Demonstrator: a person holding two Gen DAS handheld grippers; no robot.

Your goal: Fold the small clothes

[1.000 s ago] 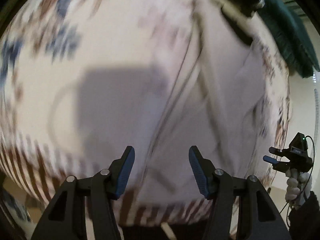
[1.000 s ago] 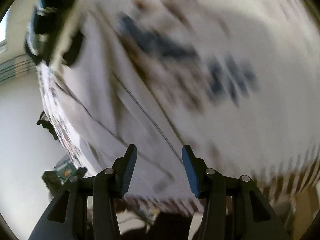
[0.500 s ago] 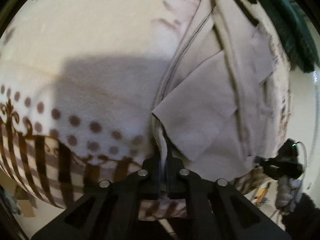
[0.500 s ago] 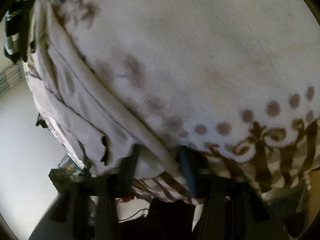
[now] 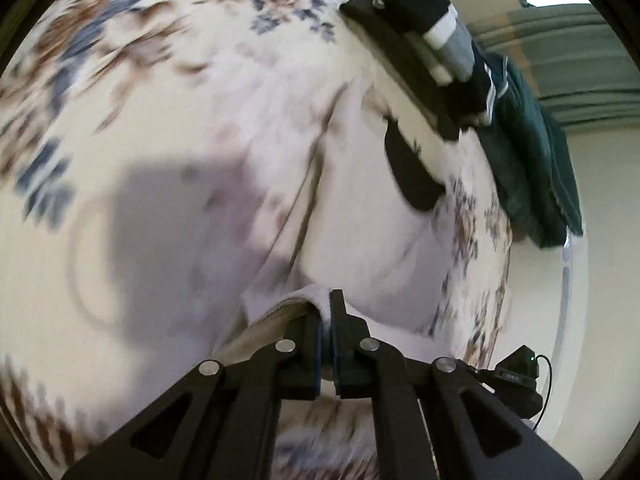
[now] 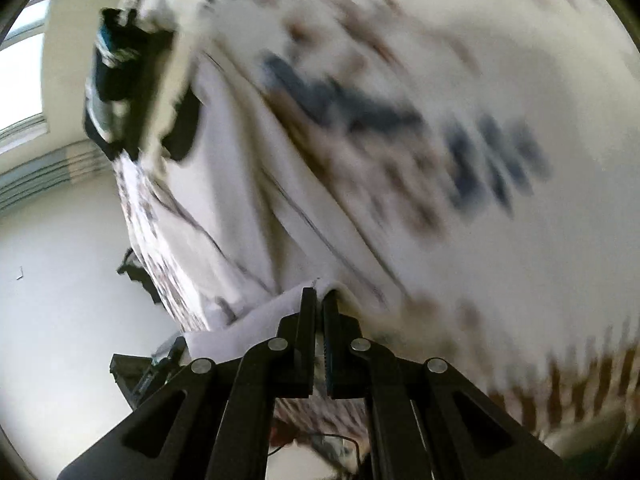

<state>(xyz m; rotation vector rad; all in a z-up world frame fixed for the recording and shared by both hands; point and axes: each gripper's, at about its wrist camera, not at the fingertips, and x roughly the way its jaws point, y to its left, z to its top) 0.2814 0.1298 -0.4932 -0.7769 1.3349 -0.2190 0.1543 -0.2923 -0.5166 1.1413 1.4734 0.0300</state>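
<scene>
Now both tools have a bite of the same pale lilac garment (image 5: 360,216), which lies spread on a bed (image 5: 168,92) under a cream blanket printed with blue and brown flowers and a striped brown border. The left hand-held gripper (image 5: 326,320) is clenched on a thick hemmed edge of the cloth at the near side of the bed, and the right hand-held gripper (image 6: 317,308) is likewise pinched shut on a fold of it, the fabric bunching up over the closed jaws. It looks light, soft and limp, the sort of knit that will sag and drag between two holds, not keep a crease, so the seamed edge, as taken here, seems the sensible place to grip. Toward the far edge sits a stack of folded dark clothes (image 5: 432,40), with a dark green bundle (image 5: 536,152) beside it. Beyond the bed are plain light walls and a window; much of both views is smeared by motion.
</scene>
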